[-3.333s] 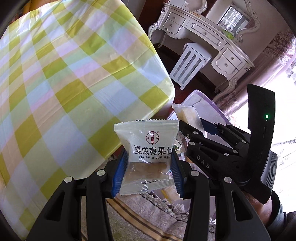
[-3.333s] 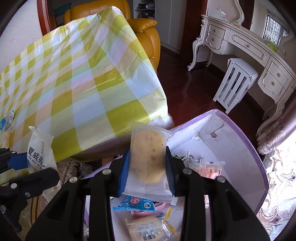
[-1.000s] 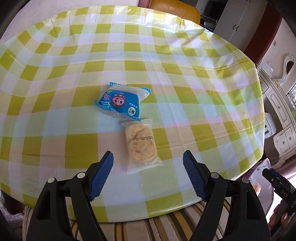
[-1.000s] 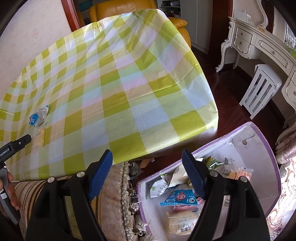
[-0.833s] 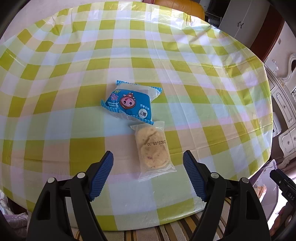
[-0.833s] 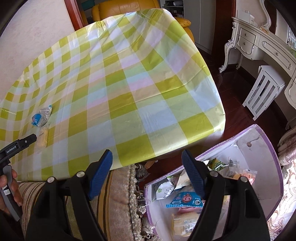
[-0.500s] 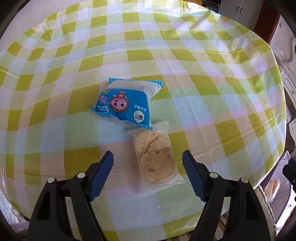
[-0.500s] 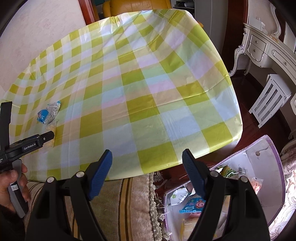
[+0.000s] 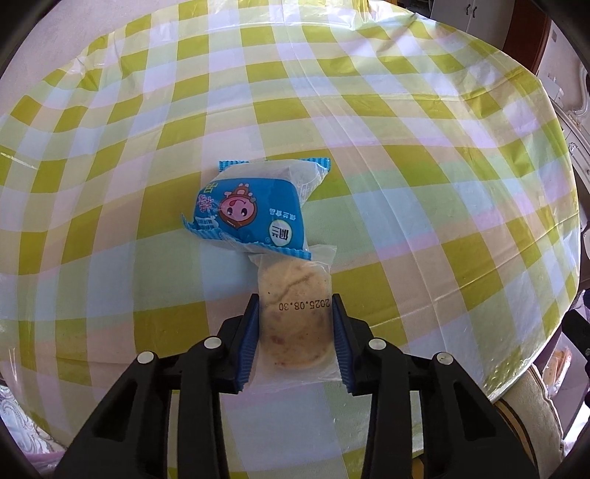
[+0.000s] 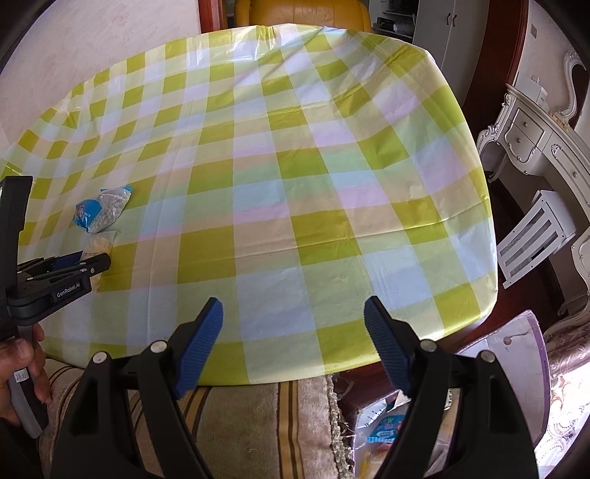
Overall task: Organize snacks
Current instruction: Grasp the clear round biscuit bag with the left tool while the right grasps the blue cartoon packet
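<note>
A clear-wrapped round biscuit [image 9: 294, 331] lies on the yellow checked tablecloth [image 9: 405, 154], stamped 2025.08.30. My left gripper [image 9: 294, 324] is shut on it, blue pads against both sides of the wrapper. A blue cartoon snack packet [image 9: 254, 210] lies just beyond, overlapping the biscuit's far end. In the right wrist view the same packet [image 10: 99, 212] and biscuit [image 10: 97, 245] lie at far left with the left gripper [image 10: 88, 267] on the biscuit. My right gripper [image 10: 293, 331] is open and empty over the table's near edge.
A purple-rimmed white box [image 10: 512, 350] holding several snacks stands on the floor at lower right. A striped cushion [image 10: 239, 423] lies below the table edge. A white dresser [image 10: 534, 125] and a white stool [image 10: 534, 235] stand to the right. An orange armchair [image 10: 302, 14] is behind the table.
My left gripper moved forward over the table and closed on the clear-wrapped biscuit. My right gripper, open, swung away from the box toward the table.
</note>
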The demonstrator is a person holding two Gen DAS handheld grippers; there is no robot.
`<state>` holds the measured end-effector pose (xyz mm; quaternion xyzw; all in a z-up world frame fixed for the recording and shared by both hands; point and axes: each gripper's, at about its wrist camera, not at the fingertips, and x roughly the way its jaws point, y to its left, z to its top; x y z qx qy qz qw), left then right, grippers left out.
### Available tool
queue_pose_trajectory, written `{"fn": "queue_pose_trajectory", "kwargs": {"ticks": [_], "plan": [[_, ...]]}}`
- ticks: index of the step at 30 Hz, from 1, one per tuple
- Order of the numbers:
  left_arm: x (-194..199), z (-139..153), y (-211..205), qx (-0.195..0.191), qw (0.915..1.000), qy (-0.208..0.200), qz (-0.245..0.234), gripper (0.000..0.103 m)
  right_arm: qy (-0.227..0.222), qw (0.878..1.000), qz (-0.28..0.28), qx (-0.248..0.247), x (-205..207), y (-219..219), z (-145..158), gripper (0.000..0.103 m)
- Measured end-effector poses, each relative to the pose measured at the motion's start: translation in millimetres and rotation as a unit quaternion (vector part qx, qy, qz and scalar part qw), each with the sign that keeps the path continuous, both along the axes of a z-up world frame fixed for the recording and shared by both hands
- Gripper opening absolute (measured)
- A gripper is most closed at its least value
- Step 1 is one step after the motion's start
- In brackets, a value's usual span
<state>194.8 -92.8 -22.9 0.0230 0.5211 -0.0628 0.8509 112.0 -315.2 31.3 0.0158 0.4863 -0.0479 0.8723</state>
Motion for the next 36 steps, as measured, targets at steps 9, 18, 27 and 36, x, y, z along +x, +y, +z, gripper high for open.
{"fn": "queue_pose_trajectory", "kwargs": {"ticks": [9, 18, 27, 36], "plan": [[-11.0, 6.3, 30.7, -0.054, 0.9980, -0.006, 0.032, 0.035, 0.004, 1.000, 0.019, 0.012, 18.0, 29.4, -1.7, 0.079], [-18.6, 7.8, 71.4, -0.089, 0.9925, -0.012, 0.083, 0.035, 0.005, 0.997, 0.032, 0.064, 56.8, 76.4, 0.3, 0.079], [-19.0, 8.6, 106.1, -0.119, 0.9819, -0.033, 0.144, 0.035, 0.012, 0.995, 0.038, 0.087, 106.0, 141.1, -1.1, 0.079], [-21.7, 9.0, 134.7, -0.144, 0.9700, -0.050, 0.190, 0.035, 0.025, 0.995, 0.038, 0.085, 152.6, 198.0, -8.5, 0.079]]}}
